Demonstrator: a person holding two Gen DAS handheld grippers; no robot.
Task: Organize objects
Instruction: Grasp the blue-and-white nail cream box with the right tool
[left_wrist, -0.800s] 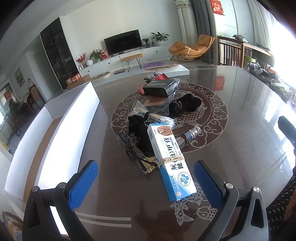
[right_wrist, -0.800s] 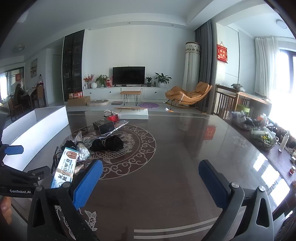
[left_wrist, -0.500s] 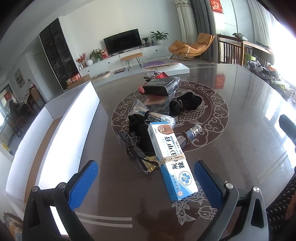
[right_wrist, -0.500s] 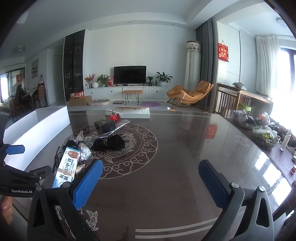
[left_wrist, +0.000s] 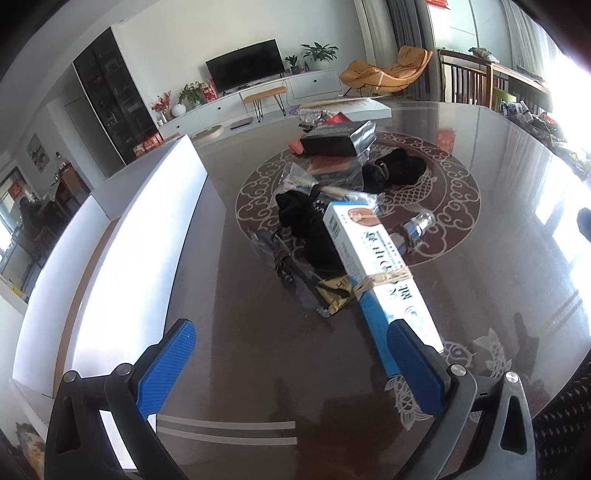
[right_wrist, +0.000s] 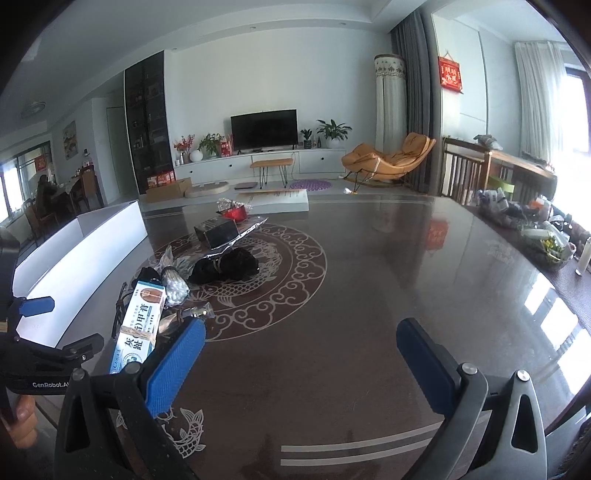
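— Left wrist view first: how is the left gripper (left_wrist: 291, 363) held?

— Its jaws are spread wide and nothing is gripped between them. The blue pads (left_wrist: 168, 365) are seen low over the dark table (left_wrist: 498, 206). The near end of a long blue-and-white box (left_wrist: 373, 266) is overlapped by the right-hand pad; contact cannot be told.

— What is bound to that box?

— A tan band is wrapped around its middle. Just beside it, on the left, a black bundle (left_wrist: 306, 221) and a clear bag with a gold packet (left_wrist: 334, 295) are piled. A small glass bottle (left_wrist: 415, 229) is laid on the box's other side.

— And farther out?

— A bag of cotton swabs (left_wrist: 332, 192) is seen behind the box, then a second black bundle (left_wrist: 395, 171) and a black carton (left_wrist: 338, 138) on silver foil. A long white board (left_wrist: 147, 236) is stood along the table's left edge.

— Right wrist view: what is shown of the right gripper (right_wrist: 301, 365)?

— It is also held wide apart, with nothing grasped, over bare tabletop (right_wrist: 369, 288). The same box (right_wrist: 140, 321) is seen to its left, near its left pad, and the left gripper (right_wrist: 51, 328) is visible at the frame's left edge. The pile is kept well apart from the cluttered tray (right_wrist: 532, 221) at the far right.
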